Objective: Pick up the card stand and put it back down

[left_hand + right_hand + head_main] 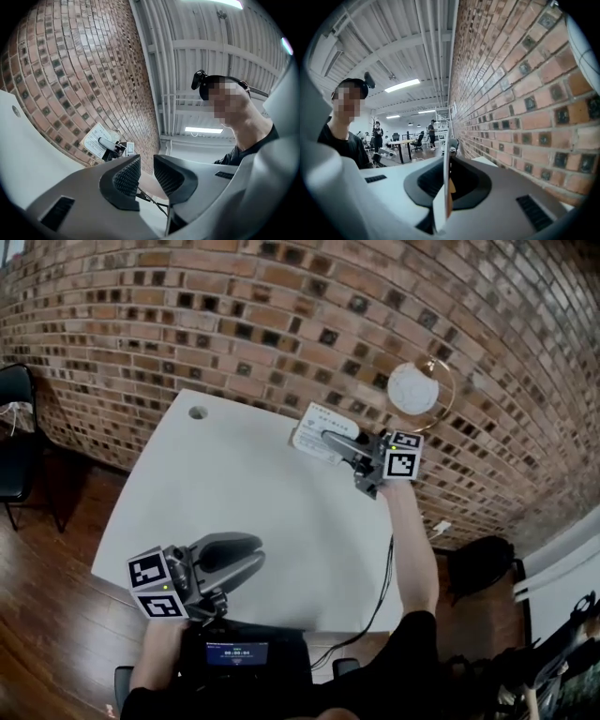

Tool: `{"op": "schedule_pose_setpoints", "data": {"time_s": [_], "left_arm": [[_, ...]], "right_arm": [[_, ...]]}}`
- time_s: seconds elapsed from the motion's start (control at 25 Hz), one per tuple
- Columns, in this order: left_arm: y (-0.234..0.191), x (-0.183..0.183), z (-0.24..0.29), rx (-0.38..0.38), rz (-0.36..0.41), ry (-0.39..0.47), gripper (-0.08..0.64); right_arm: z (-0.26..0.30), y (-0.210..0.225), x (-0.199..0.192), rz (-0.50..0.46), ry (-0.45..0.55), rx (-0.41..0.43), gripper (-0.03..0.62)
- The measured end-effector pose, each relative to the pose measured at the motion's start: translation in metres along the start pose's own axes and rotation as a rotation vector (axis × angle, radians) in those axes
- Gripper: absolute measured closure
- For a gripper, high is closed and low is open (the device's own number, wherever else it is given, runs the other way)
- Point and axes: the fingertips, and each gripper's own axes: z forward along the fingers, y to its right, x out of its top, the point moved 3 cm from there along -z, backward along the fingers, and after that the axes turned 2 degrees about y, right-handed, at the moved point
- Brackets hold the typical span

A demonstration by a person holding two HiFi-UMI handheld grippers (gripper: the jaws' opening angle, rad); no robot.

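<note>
Brick wall (187, 324) backs the counter (234, 512). Beside the wall, the right hand-held gripper (330, 440) pinches the card stand (312, 427); its thin sheet may slip.

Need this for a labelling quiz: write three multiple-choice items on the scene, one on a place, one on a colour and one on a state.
1. Where is the card stand?
A. At the far side of the table, by the brick wall
B. At the table's near edge
C. At the table's left corner

2. What colour is the tabletop?
A. Black
B. White
C. Green

3. How is the right hand-held gripper?
A. Open and empty
B. Shut on the card stand
C. Out of view

Answers:
1 A, the head view shows it next to the bricks.
2 B, the top is plain white.
3 B, the right gripper view shows the card's edge clamped between the jaws.
</note>
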Motion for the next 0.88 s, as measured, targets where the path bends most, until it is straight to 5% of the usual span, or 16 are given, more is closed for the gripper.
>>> {"op": "schedule_pose_setpoints", "data": {"time_s": [0.44, 0.88], "left_arm": [[-0.042, -0.008, 0.013, 0.019, -0.025, -0.029, 0.488], [-0.067, -0.014, 0.013, 0.042, -0.052, -0.026, 0.488]], "right_arm": [[0.024, 0.126, -0.062, 0.126, -0.024, -0.047, 0.563], [0.063, 0.195, -0.085, 0.099, -0.092, -0.04, 0.564]]}}
